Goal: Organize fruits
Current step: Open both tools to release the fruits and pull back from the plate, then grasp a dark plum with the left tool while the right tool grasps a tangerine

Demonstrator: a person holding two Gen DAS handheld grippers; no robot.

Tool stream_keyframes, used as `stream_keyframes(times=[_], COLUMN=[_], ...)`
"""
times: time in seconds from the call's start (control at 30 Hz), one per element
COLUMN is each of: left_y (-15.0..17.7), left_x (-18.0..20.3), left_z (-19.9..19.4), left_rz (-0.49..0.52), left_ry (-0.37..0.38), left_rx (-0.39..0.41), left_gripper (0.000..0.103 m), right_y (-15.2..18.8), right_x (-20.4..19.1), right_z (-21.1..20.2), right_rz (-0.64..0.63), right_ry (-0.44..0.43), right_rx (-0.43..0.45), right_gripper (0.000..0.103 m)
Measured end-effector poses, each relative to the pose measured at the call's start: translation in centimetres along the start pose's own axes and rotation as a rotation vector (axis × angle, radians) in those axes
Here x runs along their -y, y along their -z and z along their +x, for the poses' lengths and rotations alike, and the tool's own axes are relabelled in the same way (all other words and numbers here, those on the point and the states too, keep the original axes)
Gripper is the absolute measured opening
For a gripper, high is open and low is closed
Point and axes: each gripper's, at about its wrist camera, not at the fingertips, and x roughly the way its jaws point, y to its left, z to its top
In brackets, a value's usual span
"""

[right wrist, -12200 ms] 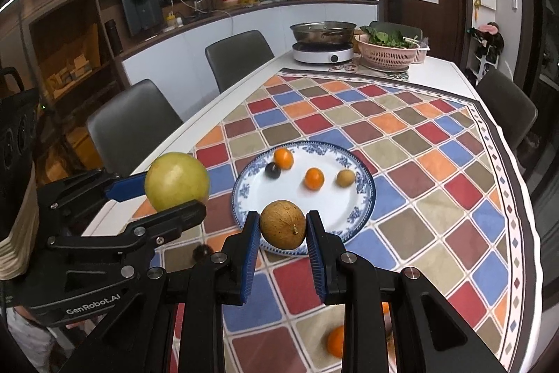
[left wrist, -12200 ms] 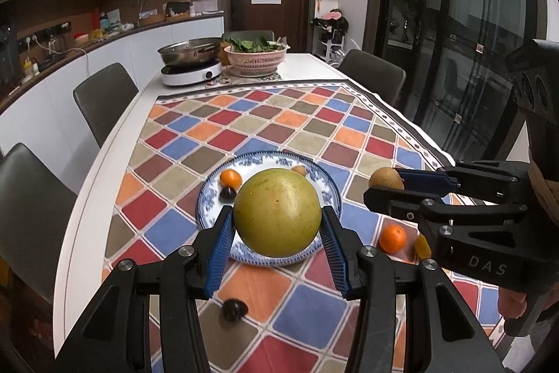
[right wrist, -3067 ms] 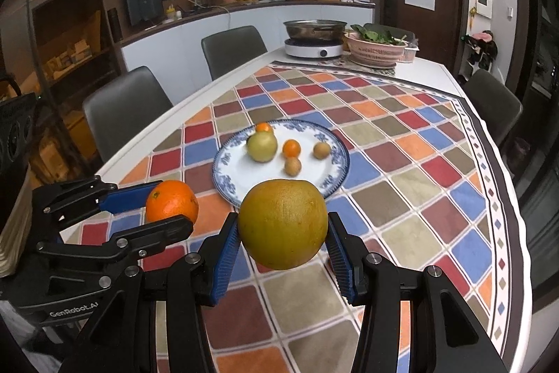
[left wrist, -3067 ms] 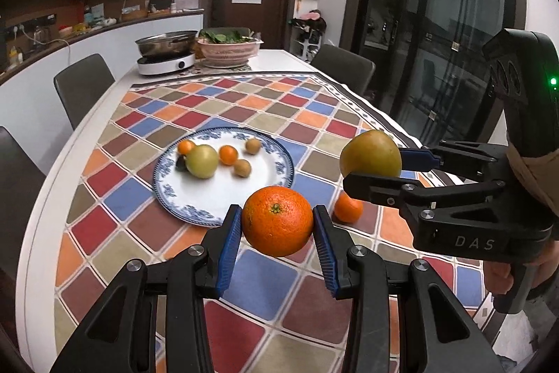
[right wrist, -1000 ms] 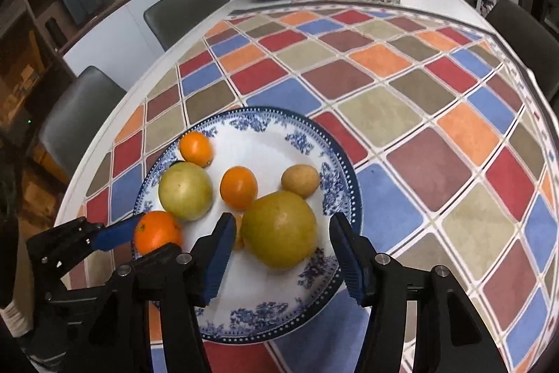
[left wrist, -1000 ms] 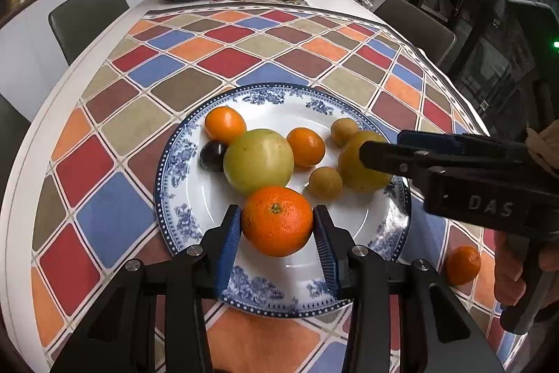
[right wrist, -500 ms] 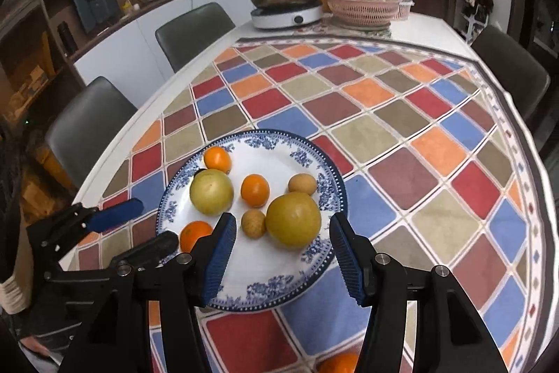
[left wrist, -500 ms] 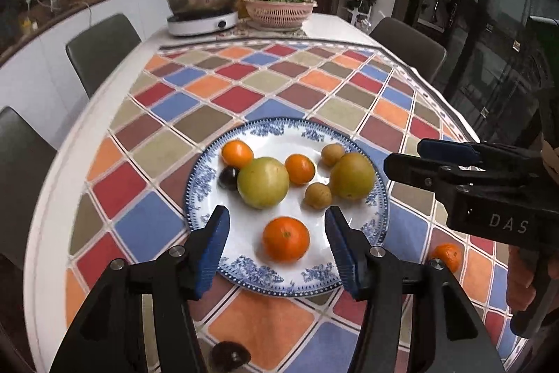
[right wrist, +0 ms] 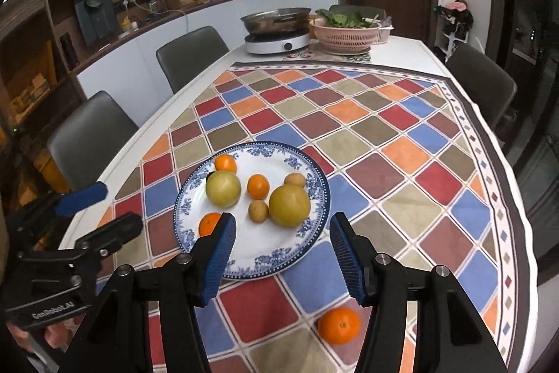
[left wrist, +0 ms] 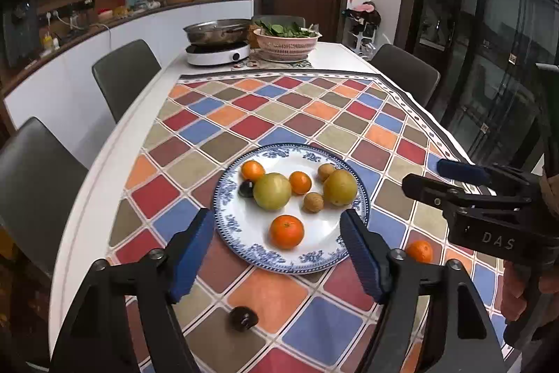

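A blue-and-white plate point(left wrist: 244, 233) point(right wrist: 279, 261) holds several fruits: a large orange point(left wrist: 286, 231) point(right wrist: 209, 223), a green apple point(left wrist: 271, 191) point(right wrist: 223, 188), a yellow-green pear point(left wrist: 340, 187) point(right wrist: 289, 206), small oranges and small brown fruits. My left gripper point(left wrist: 279, 250) is open and empty, raised just in front of the plate. My right gripper point(right wrist: 282, 254) is open and empty above the plate's near edge. An orange point(left wrist: 419, 251) point(right wrist: 339, 325) and a dark plum point(left wrist: 243, 318) lie on the cloth off the plate.
The checkered tablecloth point(left wrist: 314, 117) covers a white table. A cooker with a pan point(left wrist: 218, 48) and a pink basket of greens point(left wrist: 286, 42) stand at the far end. Grey chairs point(left wrist: 125, 76) line both sides. The right gripper shows in the left wrist view point(left wrist: 482, 208).
Both grippers let go of their fruits on the plate, opened, and pulled back and up. The large orange and the pear now rest on the plate.
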Motion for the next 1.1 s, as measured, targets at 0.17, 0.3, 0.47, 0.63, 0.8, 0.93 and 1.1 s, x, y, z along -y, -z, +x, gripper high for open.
stream_keyframes(times=[0.17, 0.3, 0.47, 0.63, 0.8, 0.93, 1.1], left_y=[0.0, 0.5, 2.0, 4.3, 6.4, 7.7, 8.7], left_x=[-0.5, -0.7, -0.5, -0.5, -0.9, -1.4, -1.7], left_z=[-1.8, -3.0, -4.1, -4.4, -3.4, -2.0, -0.5], left_rz=[-0.011, -0.016, -0.017, -0.048, -0.081, -0.108, -0.122], left_ry=[-0.041, -0.073, -0.107, -0.132, -0.17, -0.165, -0.163], left_rx=[0.01, 0.027, 0.046, 0.046, 0.021, -0.034, -0.078], left_gripper=[0.078, 0.081, 0.084, 0.084, 0.084, 0.084, 0.084], right_y=[0.2, 0.5, 1.2, 3.3, 5.2, 6.3, 8.0], right_x=[-0.2, -0.1, 0.1, 0.8, 1.1, 1.4, 1.7], right_z=[-1.7, -2.8, -4.0, -4.7, -4.6, -3.7, -1.9], right_rz=[0.019, 0.047, 0.084, 0.163, 0.206, 0.22, 0.256], right_ry=[0.052, 0.099, 0.131, 0.143, 0.175, 0.227, 0.228], right_rx=[0.024, 0.033, 0.052, 0.076, 0.091, 0.076, 0.018], right_gripper=[0.067, 0.073, 0.074, 0.074, 0.074, 0.074, 0.074])
